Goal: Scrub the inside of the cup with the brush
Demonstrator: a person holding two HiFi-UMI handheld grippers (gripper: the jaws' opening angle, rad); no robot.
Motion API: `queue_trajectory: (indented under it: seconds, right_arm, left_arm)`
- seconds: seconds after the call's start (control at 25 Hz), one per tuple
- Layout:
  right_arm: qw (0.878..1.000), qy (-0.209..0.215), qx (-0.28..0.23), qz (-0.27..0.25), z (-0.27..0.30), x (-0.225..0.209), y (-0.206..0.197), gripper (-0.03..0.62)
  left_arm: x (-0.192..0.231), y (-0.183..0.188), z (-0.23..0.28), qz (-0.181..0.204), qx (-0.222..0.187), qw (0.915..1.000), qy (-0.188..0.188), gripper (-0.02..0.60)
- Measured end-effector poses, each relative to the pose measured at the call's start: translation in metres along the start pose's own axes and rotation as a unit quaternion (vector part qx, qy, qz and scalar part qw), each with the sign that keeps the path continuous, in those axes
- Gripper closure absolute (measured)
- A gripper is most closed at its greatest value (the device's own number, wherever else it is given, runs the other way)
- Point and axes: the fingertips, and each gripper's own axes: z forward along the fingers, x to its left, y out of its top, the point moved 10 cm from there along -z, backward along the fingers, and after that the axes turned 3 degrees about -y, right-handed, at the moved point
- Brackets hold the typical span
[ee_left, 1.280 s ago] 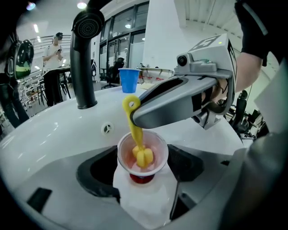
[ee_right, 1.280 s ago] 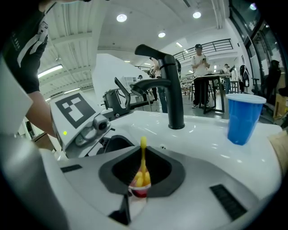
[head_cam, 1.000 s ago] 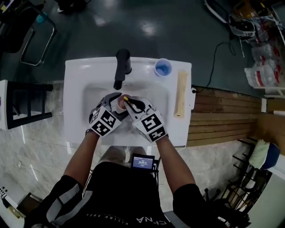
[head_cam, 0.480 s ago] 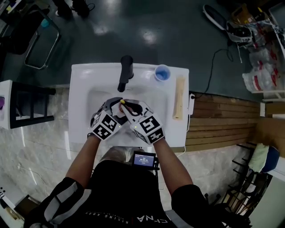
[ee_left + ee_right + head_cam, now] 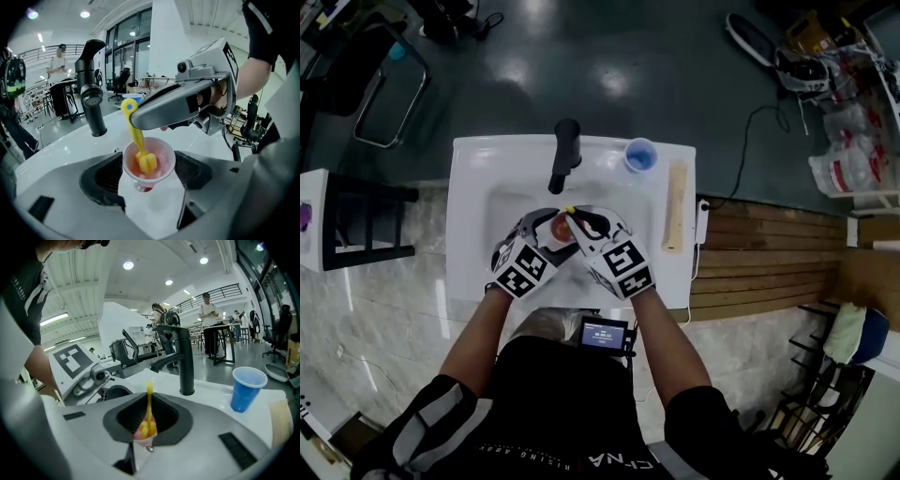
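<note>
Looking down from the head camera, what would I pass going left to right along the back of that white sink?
black faucet → blue cup → long pale wooden block, lying along the sink's right edge.

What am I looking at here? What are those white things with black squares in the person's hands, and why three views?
They are hand-held two-jaw grippers; the patterned cubes belong to them. One picture looks down from a head camera; the other two come from cameras on each gripper. Below is a white sink with a black tap, a blue plastic cup and a pale slab on its rim. The left gripper clamps a translucent pink cup; the right gripper holds a yellow brush, its head inside that cup.
</note>
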Motion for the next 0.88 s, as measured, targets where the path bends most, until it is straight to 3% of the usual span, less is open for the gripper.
queue_trajectory:
  seconds: [0.52, 0.88]
  right_arm:
    - [1.0, -0.003, 0.0, 0.01, -0.018, 0.01, -0.007, 0.554]
    - [0.999, 0.011, -0.027, 0.025, -0.013, 0.023, 0.006, 0.554]
  left_arm:
    - [0.002, -0.001, 0.003, 0.008, 0.006, 0.9999, -0.005, 0.241]
    - [0.004, -0.001, 0.003, 0.015, 0.014, 0.9997, -0.011, 0.241]
